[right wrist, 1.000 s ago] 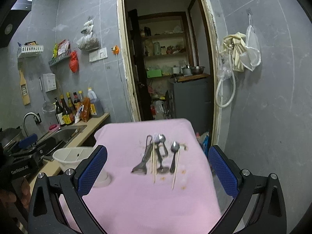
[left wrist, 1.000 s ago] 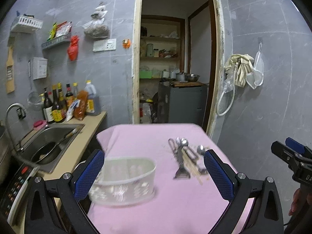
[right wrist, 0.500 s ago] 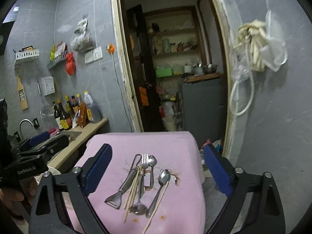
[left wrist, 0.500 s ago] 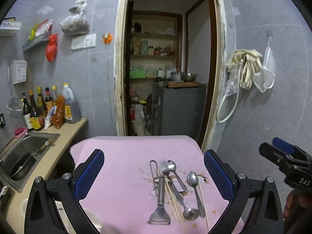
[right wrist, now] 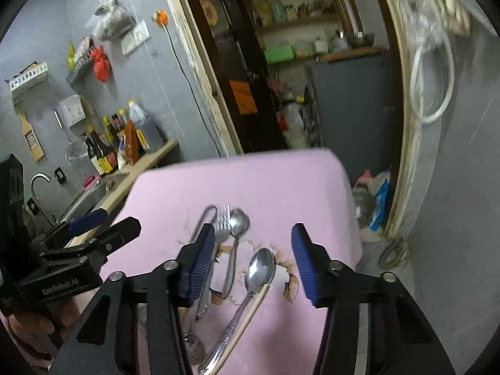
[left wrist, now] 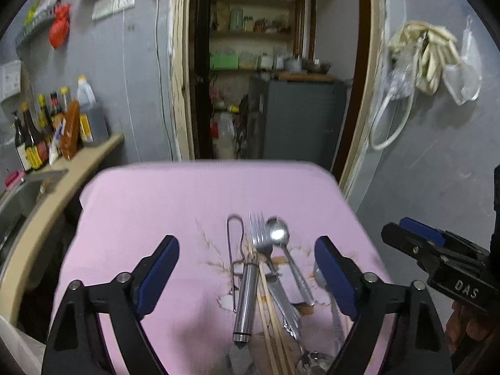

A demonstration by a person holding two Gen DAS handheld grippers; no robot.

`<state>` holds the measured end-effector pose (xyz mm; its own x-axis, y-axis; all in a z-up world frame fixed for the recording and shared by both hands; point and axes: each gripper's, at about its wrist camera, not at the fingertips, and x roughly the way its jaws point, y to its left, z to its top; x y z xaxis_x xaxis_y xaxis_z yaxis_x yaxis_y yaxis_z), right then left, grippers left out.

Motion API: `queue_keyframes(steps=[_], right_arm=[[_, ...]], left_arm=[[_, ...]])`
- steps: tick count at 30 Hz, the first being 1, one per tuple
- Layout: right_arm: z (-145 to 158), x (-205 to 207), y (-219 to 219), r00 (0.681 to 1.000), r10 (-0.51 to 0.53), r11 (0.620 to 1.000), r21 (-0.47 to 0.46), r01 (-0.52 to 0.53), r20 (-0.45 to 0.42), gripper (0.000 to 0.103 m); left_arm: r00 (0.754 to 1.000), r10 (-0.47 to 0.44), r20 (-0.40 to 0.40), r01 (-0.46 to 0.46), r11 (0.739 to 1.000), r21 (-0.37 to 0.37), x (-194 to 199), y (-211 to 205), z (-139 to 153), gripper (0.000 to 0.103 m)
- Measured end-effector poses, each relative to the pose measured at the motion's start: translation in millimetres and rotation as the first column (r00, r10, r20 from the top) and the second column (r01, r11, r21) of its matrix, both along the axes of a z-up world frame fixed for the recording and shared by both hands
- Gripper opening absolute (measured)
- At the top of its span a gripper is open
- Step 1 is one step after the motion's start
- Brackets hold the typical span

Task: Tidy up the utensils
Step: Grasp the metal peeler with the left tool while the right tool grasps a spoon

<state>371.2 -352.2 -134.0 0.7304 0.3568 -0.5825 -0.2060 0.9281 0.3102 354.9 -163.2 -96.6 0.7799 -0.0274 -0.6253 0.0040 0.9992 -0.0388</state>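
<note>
A pile of steel utensils lies on a pink cloth-covered table [left wrist: 150,206]. In it are a peeler [left wrist: 246,300], a fork [left wrist: 260,237], a spoon [left wrist: 277,234] and wooden chopsticks [left wrist: 272,315]. My left gripper [left wrist: 247,268] hovers over the pile. Its jaws are closing, with the peeler and fork below and between its pads, untouched. My right gripper [right wrist: 253,262] hangs over a second spoon [right wrist: 259,265] and a chopstick [right wrist: 250,315]. Its jaws are closing too, and the pads are clear of the spoon. Each gripper shows in the other's view: right gripper [left wrist: 395,226], left gripper [right wrist: 117,220].
A counter with a sink [right wrist: 90,193] and sauce bottles [left wrist: 34,143] runs along the left. Behind the table is a doorway with a grey cabinet [left wrist: 300,118]. A wall with hanging gloves [left wrist: 428,53] stands close on the right. A white object [left wrist: 12,343] shows at the lower left.
Both grippers have moved forward and down over the utensil pile, which now looms large. The white basket has slipped out of the left view. Both jaws have narrowed, the right more.
</note>
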Motion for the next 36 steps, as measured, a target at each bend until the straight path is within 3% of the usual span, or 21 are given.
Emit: queue_keyframes(steps=[8, 16, 19, 23, 26, 32, 36], right_arm=[[-51.9, 45.2, 14.1, 0.982, 0.077, 0.997, -0.001, -0.078, -0.171, 0.027], [-83.9, 71.4, 31.2, 0.929, 0.207, 0.976, 0.002, -0.217, -0.306, 0.021], [-89.5, 77.9, 37.3, 0.909, 0.246, 0.966, 0.011, -0.258, -0.335, 0.017], [-90.7, 82.1, 39.9, 0.896, 0.273, 0.96, 0.033, -0.28, -0.35, 0.005], [-85.8, 78.9, 40.4, 0.898, 0.284, 0.958, 0.052, -0.284, -0.336, 0.002], [-63.6, 61.1, 38.5, 0.918, 0.279, 0.96, 0.052, -0.275, -0.282, 0.002], [-40.3, 40.8, 35.0, 0.939, 0.26, 0.965, 0.02, -0.262, -0.224, 0.002]], left_arm=[[0.973, 0.0, -0.229, -0.017, 0.997, -0.07, 40.2, 10.2, -51.0, 0.056], [0.91, -0.095, -0.404, 0.036, 0.988, -0.151, 67.5, 14.0, -79.8, 0.036], [0.896, -0.113, -0.429, 0.047, 0.986, -0.161, 71.7, 15.3, -82.7, 0.033], [0.88, -0.123, -0.459, 0.037, 0.981, -0.192, 77.4, 26.4, -81.8, 0.018], [0.877, -0.139, -0.46, 0.034, 0.973, -0.23, 76.7, 34.9, -77.5, 0.018], [0.89, -0.155, -0.43, 0.066, 0.975, -0.214, 58.7, 34.5, -53.5, 0.018], [0.918, -0.148, -0.368, 0.085, 0.979, -0.184, 39.4, 36.8, -27.8, 0.018]])
